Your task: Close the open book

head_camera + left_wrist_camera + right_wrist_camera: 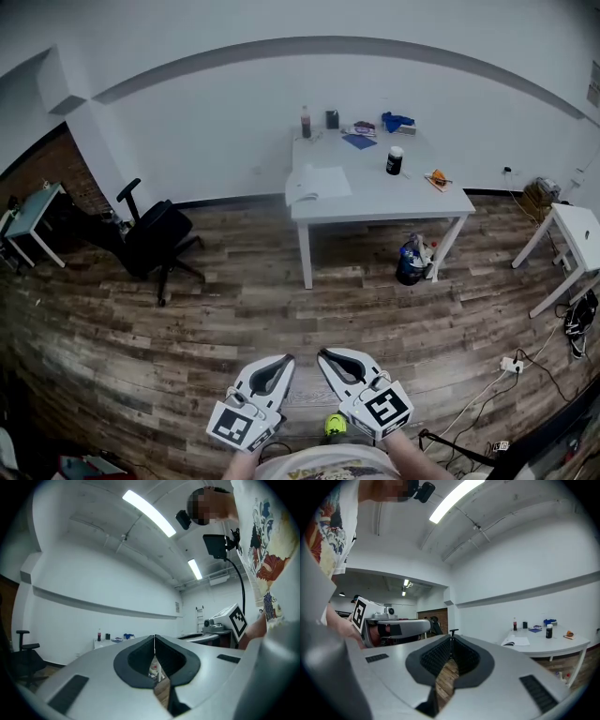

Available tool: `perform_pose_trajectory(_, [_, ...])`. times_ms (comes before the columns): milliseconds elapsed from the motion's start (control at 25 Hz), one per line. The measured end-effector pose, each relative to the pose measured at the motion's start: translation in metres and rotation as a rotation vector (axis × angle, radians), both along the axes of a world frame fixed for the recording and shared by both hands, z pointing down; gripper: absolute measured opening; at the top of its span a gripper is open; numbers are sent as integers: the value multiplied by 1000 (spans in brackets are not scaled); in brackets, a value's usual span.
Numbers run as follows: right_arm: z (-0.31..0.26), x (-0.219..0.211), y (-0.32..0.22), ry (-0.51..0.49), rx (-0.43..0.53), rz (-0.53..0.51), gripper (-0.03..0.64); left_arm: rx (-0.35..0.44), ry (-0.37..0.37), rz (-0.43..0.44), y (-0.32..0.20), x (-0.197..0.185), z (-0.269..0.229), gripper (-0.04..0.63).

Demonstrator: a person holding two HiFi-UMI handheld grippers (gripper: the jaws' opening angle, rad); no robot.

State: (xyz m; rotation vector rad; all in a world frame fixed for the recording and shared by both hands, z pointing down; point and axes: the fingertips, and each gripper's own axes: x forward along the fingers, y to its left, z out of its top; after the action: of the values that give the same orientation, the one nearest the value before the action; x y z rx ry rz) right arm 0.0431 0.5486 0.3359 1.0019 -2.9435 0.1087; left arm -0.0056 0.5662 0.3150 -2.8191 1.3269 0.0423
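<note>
An open book (315,183) with white pages lies at the front left of a white table (394,195) far across the room; the right gripper view also shows the book (516,641). My left gripper (283,359) and right gripper (324,355) are held side by side low in the head view, well short of the table, pointing level. Both have their jaws shut with nothing between them. The left gripper's tips (154,637) meet in its own view, and so do the right gripper's tips (451,638).
On the table stand a red bottle (306,122), a dark cup (332,119), blue items (397,121) and a black-and-white jar (395,160). A black office chair (150,239) is left of it, a blue bin (410,261) beneath, a second white table (572,239) at right. Cables (511,367) cross the wooden floor.
</note>
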Motion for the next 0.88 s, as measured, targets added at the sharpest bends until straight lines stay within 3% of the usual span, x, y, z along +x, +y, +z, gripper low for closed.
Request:
perform_pose_trajectory(240, [5,20,-36,8,-16,-50,28,-24,1,-68,-37,12,5,12])
perform_pose_trajectory(520, [9,42,-73,0,-22,-41,28,-34,-13,-41,-66,42,11,12])
perform_pose_trajectory(880, [15,42,-109,-7,-33,-32,28,-49,18,-33,-106,43,14,12])
